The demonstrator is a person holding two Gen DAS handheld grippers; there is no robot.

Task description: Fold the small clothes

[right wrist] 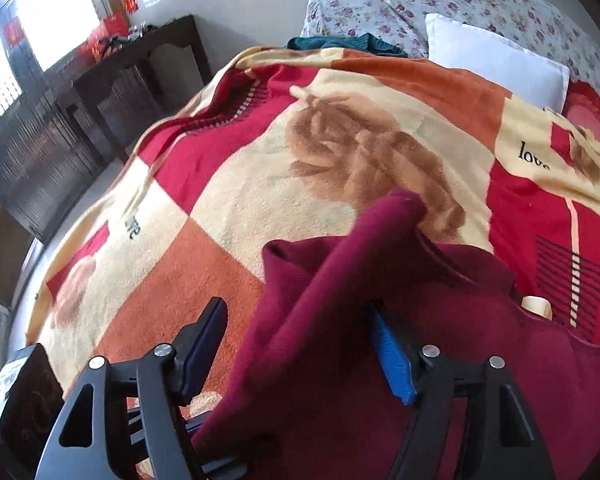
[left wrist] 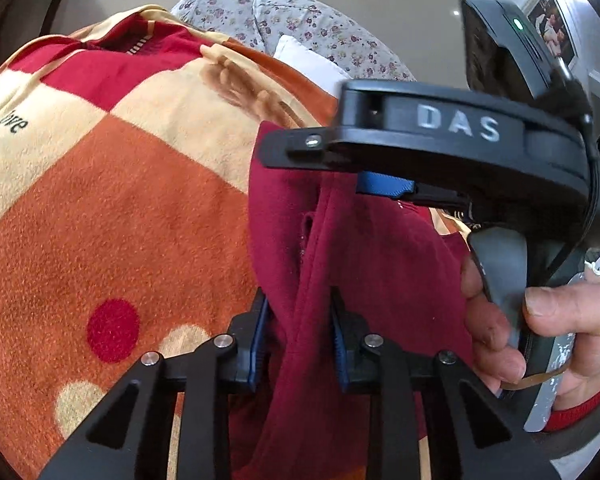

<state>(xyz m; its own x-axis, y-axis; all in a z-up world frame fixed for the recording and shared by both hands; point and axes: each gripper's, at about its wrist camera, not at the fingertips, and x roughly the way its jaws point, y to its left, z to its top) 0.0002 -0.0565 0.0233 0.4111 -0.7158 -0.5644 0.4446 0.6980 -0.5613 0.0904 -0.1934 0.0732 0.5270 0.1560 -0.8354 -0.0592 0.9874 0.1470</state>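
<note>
A maroon fleece garment (left wrist: 364, 256) hangs bunched above a patterned blanket (left wrist: 140, 208) on a bed. My left gripper (left wrist: 300, 312) has its blue-padded fingers closed on a fold of the garment. In the left wrist view the right gripper (left wrist: 356, 160) sits above and to the right, its fingers over the garment's upper edge. In the right wrist view the garment (right wrist: 364, 320) drapes between the spread fingers of the right gripper (right wrist: 300, 320); the left finger (right wrist: 204, 340) stands clear of the cloth and the blue right pad (right wrist: 392, 356) touches it.
The blanket (right wrist: 260, 200) covers the bed. A white pillow (right wrist: 496, 60), floral pillows (right wrist: 440, 0) and a teal cloth (right wrist: 340, 44) lie at the head. A dark wooden cabinet (right wrist: 60, 120) stands left of the bed under bright windows.
</note>
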